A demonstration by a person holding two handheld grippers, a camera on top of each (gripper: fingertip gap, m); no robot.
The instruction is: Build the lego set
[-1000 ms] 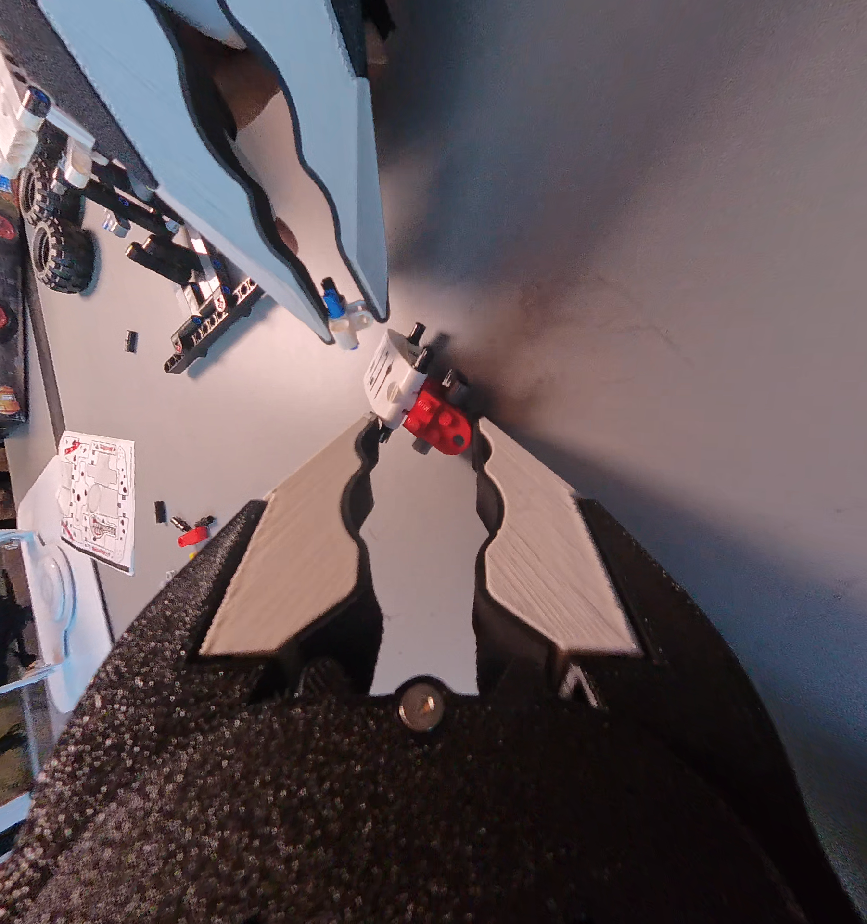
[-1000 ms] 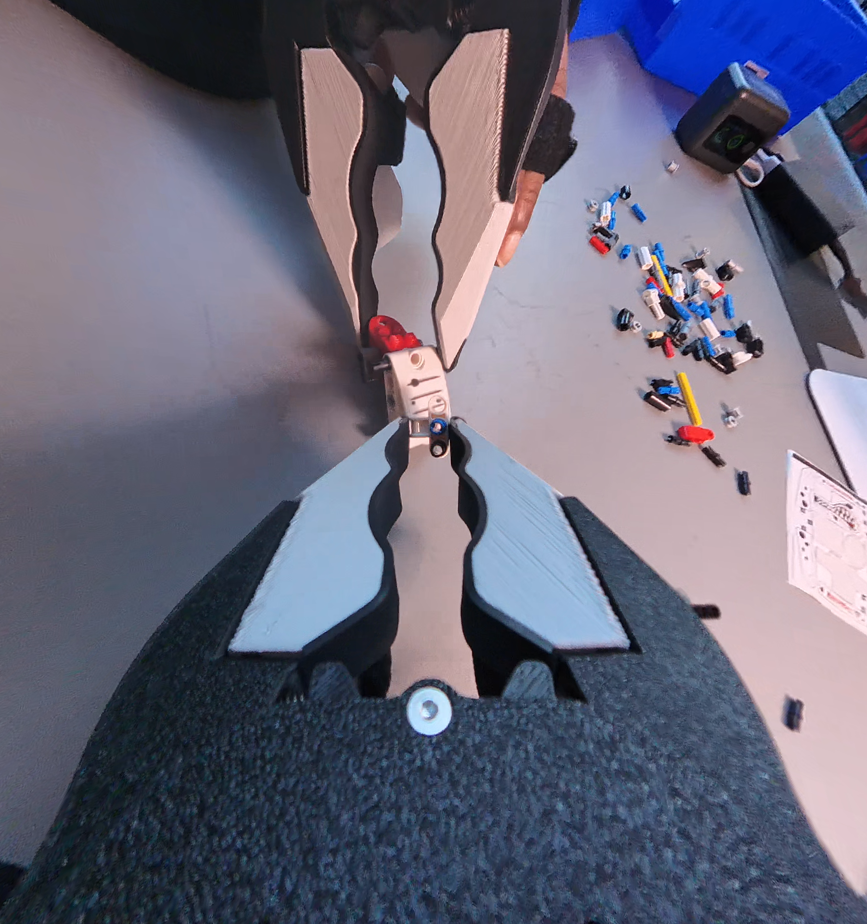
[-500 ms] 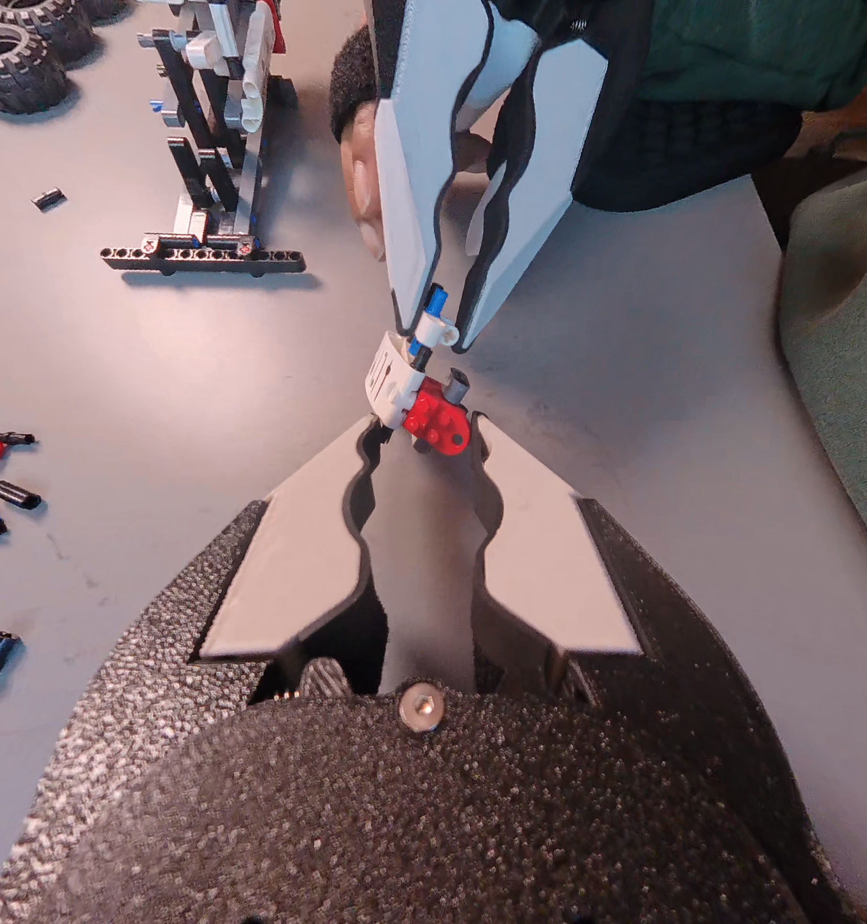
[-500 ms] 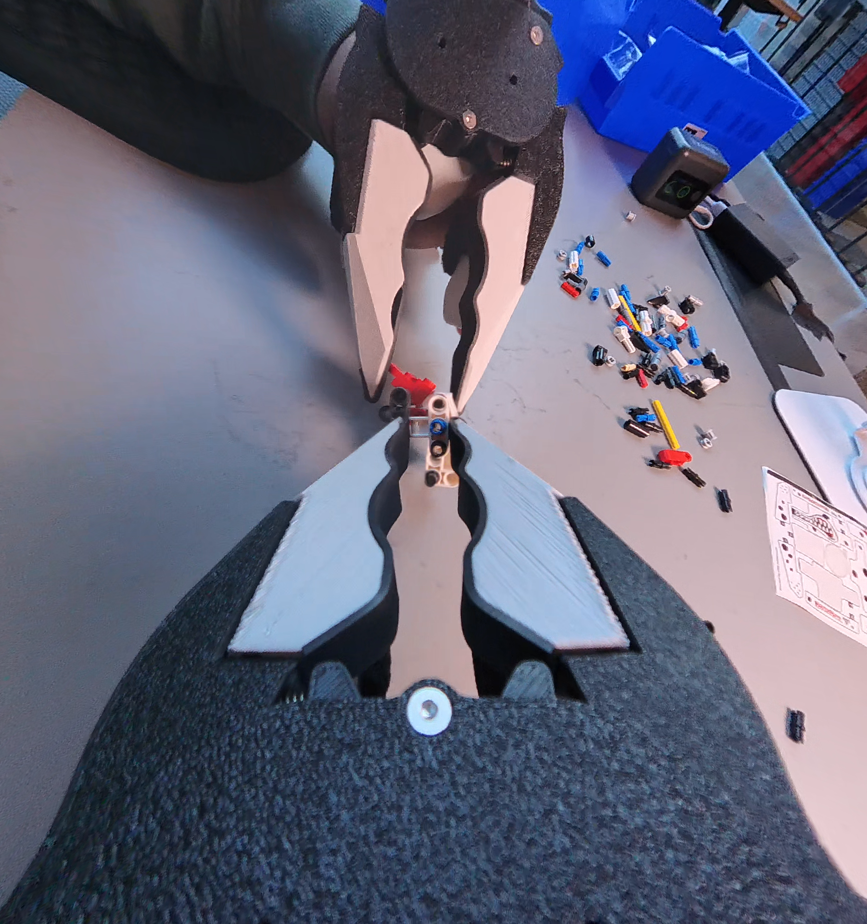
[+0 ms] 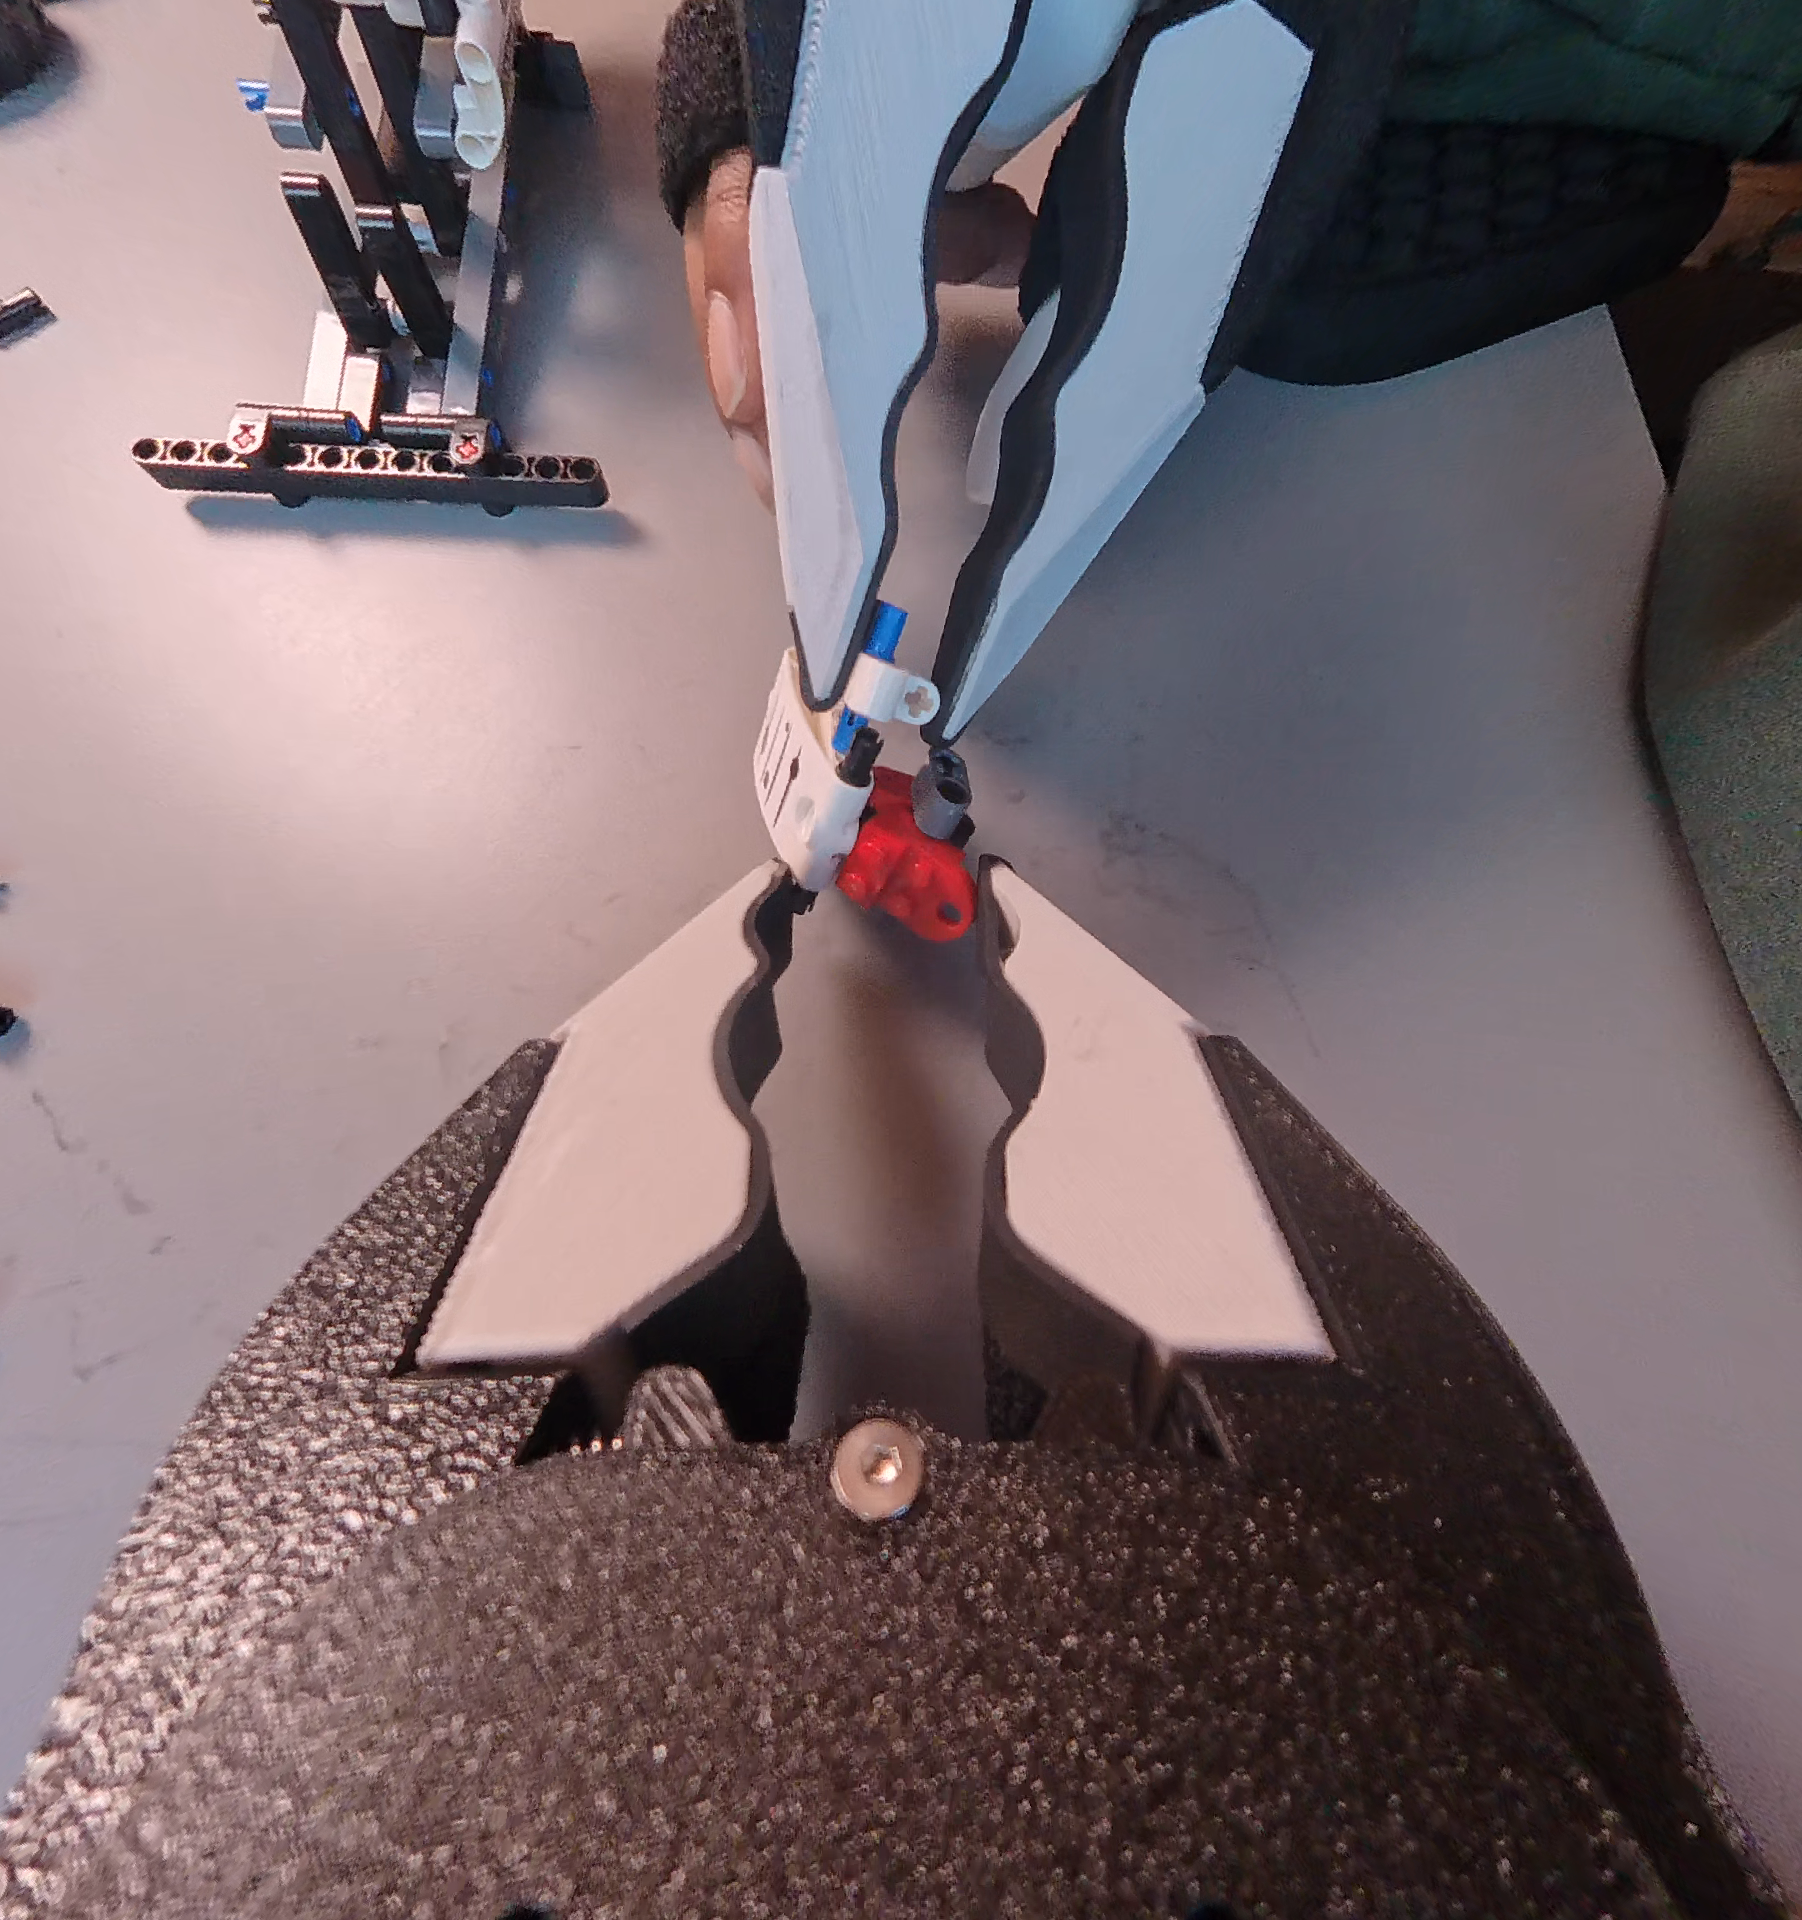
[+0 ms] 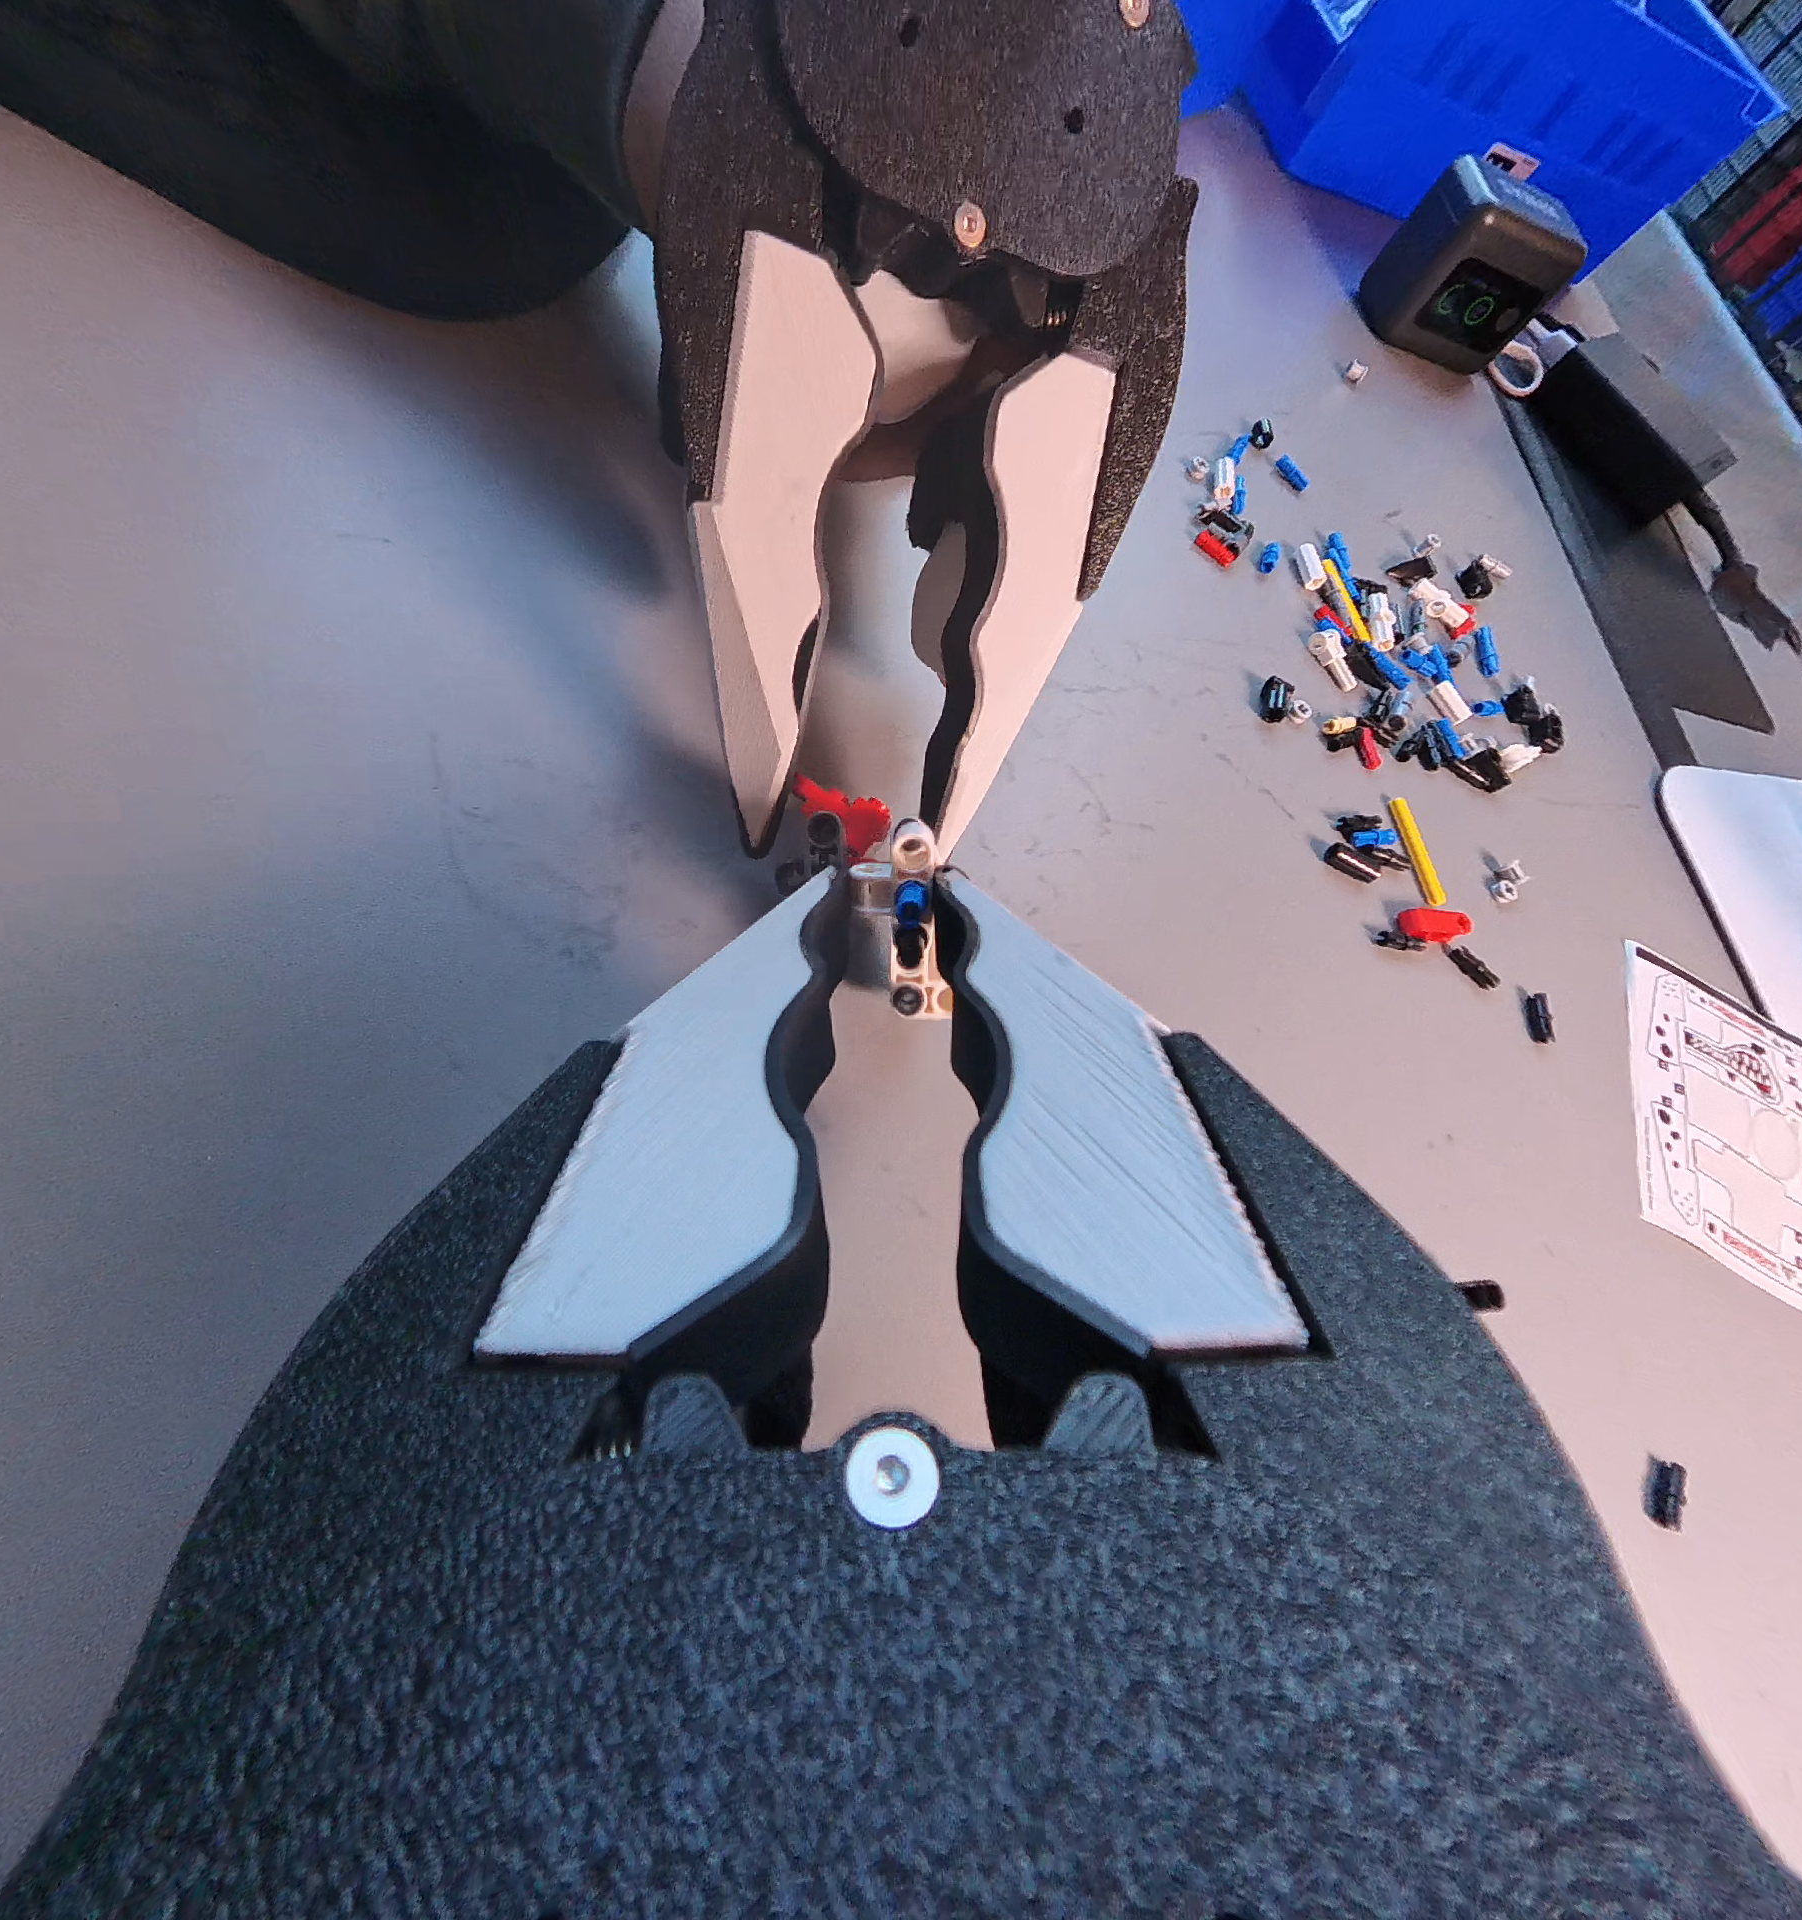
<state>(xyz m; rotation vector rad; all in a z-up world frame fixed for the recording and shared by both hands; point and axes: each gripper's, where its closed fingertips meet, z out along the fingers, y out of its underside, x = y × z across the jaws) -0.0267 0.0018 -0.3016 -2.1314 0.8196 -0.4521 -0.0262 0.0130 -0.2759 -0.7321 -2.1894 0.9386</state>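
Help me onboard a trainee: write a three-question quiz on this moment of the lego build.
1. True or false: the left gripper is empty.
2. The right gripper pinches a white connector. What colour is the pin through it? A) yellow B) blue C) green
3. Fill in: in the right wrist view, the pile of loose lego parts lies on the table to the ____ of both grippers.

Key
1. False: it is clamped on a red-and-white sub-assembly.
2. B
3. right
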